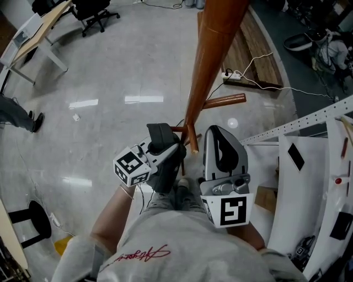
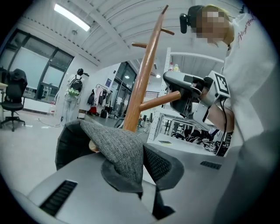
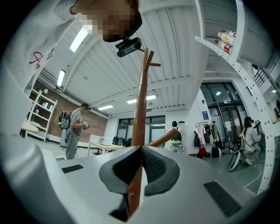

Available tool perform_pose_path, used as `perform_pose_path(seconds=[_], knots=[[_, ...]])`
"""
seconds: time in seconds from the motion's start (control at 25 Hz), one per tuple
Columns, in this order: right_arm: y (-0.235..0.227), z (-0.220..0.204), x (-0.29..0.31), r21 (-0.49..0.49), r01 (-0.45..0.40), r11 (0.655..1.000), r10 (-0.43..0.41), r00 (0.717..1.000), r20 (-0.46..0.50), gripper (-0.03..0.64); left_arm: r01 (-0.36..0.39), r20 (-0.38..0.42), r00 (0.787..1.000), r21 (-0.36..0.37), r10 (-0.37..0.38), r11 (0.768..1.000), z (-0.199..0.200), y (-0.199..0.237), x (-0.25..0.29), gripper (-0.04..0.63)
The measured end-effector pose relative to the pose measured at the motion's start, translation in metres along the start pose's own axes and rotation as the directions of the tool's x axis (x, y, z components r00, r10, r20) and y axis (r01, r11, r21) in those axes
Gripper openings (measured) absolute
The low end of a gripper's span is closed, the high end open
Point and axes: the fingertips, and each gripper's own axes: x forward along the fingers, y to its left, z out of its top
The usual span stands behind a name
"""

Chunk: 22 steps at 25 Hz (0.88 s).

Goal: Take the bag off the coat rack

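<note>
The grey woven bag (image 2: pixel 118 148) lies pinched between the jaws of my left gripper (image 2: pixel 133 175), which is shut on it; a darker part of the bag (image 2: pixel 72 144) hangs to the left. The wooden coat rack (image 2: pixel 142 83) rises just behind the bag, a peg (image 2: pixel 162 101) sticking out to the right. In the head view my left gripper (image 1: pixel 177 151) sits against the rack's pole (image 1: pixel 207 60). Beside it my right gripper (image 1: pixel 218 133) is held level near the pole. Its jaws meet at the tips (image 3: pixel 141 151) with nothing held, and the pole (image 3: pixel 141 105) shows behind them.
A white perforated shelf unit (image 1: pixel 298 165) stands close on the right. A power strip with cables (image 1: pixel 231 76) and wooden boards (image 1: pixel 259 49) lie on the floor beyond the rack. A desk (image 1: pixel 38 33), an office chair (image 1: pixel 94 11) and a black stool (image 1: pixel 33 220) stand to the left.
</note>
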Motion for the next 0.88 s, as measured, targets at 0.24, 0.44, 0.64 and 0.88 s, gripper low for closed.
perform_pose_path(seconds=[0.24,0.44,0.64,0.88], knots=[[0.004,0.009,0.001,0.011,-0.02,1.0,0.02,0.999,0.026,0.02,-0.031,0.043,0.999,0.077,0.028,0.997,0.031,-0.02,-0.021,0.035],[0.01,0.015,0.003,0.023,-0.045,0.999,0.043,0.998,0.047,0.02,-0.078,0.093,0.993,0.14,0.066,0.987,0.071,-0.036,-0.044,0.035],[0.021,0.022,0.006,0.024,-0.078,0.997,0.076,0.995,0.068,0.02,-0.158,0.155,0.979,0.162,0.133,0.974,0.104,-0.034,-0.069,0.035],[0.031,0.033,0.008,0.012,-0.119,0.993,0.118,0.989,0.089,0.02,-0.24,0.197,0.959,0.181,0.204,0.954,0.135,-0.04,-0.084,0.035]])
